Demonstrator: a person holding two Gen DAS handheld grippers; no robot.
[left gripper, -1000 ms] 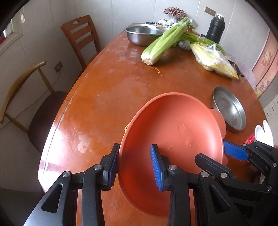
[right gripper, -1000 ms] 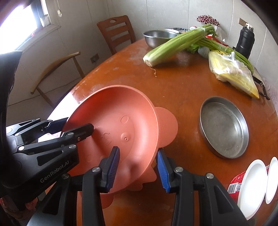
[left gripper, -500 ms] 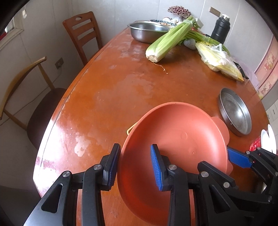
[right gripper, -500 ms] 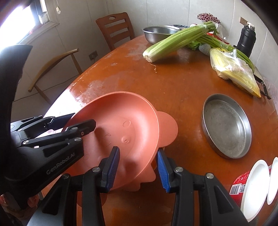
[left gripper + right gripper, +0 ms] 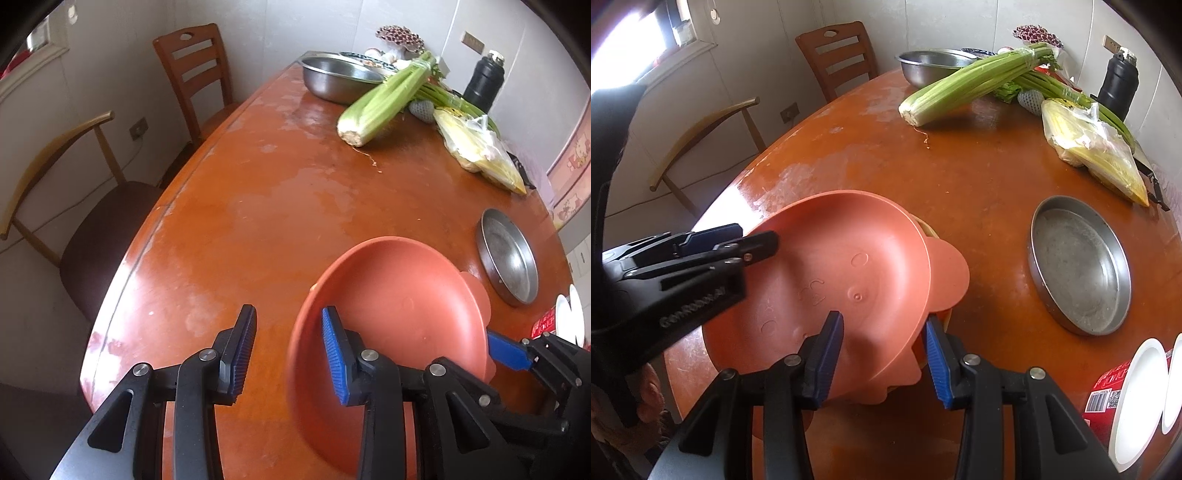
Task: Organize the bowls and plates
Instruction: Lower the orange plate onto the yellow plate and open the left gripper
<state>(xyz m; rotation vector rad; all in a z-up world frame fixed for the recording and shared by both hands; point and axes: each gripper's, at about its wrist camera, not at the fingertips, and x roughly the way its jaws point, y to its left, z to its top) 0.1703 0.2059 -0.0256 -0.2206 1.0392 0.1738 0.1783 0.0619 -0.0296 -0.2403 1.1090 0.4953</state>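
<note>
On the far side of the orange-brown worktop (image 5: 258,206) lay a celery bunch (image 5: 384,103), its cut end toward the near side. Right of it sat a plastic bag of yellow produce (image 5: 1097,147), with a black flask (image 5: 1117,85) standing beyond. Two wooden chairs (image 5: 195,77) stood along the left edge.

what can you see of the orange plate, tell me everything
The orange plate looks like matte plastic: round and shallow, with faint embossed face marks inside and a rounded ear-like tab on its far right edge. It is tilted, with its left side higher, over a yellowish dish barely showing underneath, at the near end of the table. Both the left gripper and right gripper straddle its rim with jaws open.
</note>
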